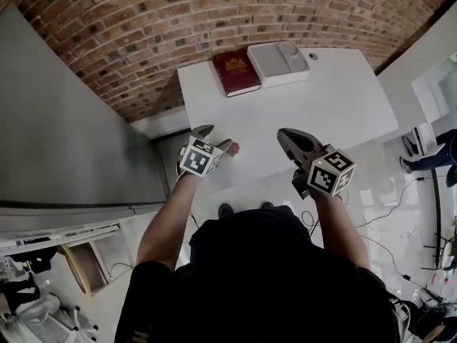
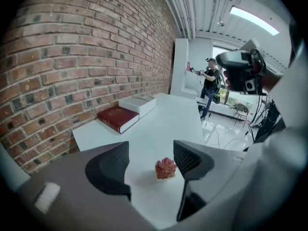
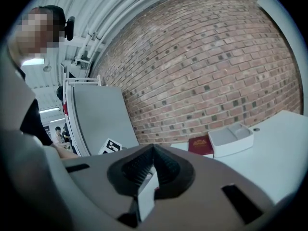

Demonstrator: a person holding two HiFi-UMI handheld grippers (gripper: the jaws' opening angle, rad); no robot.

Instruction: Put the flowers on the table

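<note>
A small pink-red flower (image 2: 165, 169) stands on the white table (image 2: 159, 124) near its front edge, free between my left gripper's (image 2: 150, 154) jaws. Those jaws are wide open and neither pad touches the flower. In the head view the flower (image 1: 233, 148) shows just right of the left gripper (image 1: 216, 138), at the table's (image 1: 335, 106) near left corner. My right gripper (image 1: 287, 136) hovers over the table's front edge, to the right of the left one. Its jaws (image 3: 153, 149) are shut with nothing seen between them.
A dark red book (image 1: 235, 73) lies at the table's far side beside a white compartment tray (image 1: 278, 62), both close to the brick wall (image 1: 143, 27). A grey panel (image 1: 64, 120) stands left of the table. A person (image 2: 210, 83) stands far off in the room.
</note>
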